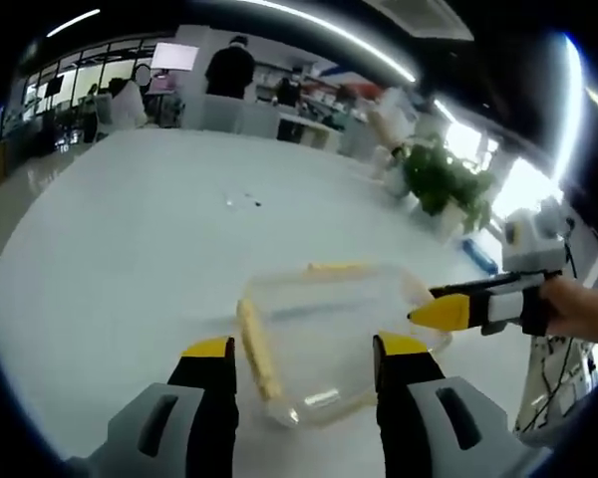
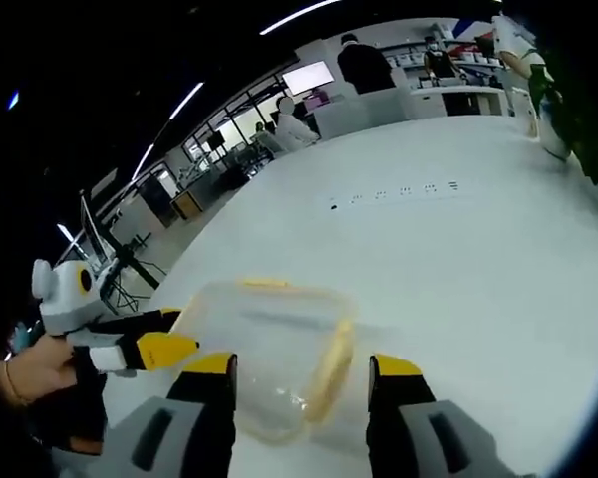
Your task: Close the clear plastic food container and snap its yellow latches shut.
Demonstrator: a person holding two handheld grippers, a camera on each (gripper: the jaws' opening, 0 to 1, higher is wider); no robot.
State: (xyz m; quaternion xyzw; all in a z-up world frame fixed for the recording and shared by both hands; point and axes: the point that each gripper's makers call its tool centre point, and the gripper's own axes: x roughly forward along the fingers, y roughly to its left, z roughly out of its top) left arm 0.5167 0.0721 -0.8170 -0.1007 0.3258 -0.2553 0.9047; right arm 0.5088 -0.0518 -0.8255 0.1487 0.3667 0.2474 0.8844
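Note:
The clear plastic container (image 1: pixel 329 319) lies on the white table (image 1: pixel 130 259), just beyond my left gripper (image 1: pixel 307 349), whose jaws stand wide apart and open. One yellow latch (image 1: pixel 257 351) runs along its left side and another yellow latch (image 1: pixel 339 267) along its far edge. My right gripper (image 1: pixel 448 312) comes in from the right, its yellow tip at the container's right rim. In the right gripper view, the container (image 2: pixel 264 339) sits ahead of the open right gripper (image 2: pixel 302 365), with a latch (image 2: pixel 329 370) between the jaws. The left gripper (image 2: pixel 164 350) reaches its left edge. Whether the latches are snapped I cannot tell.
A potted plant (image 1: pixel 444 179) and a blue object (image 1: pixel 478 254) stand at the table's far right edge. Small dark marks (image 1: pixel 244 201) dot the table's middle. People and desks fill the room behind. A hand (image 1: pixel 583 309) holds the right gripper.

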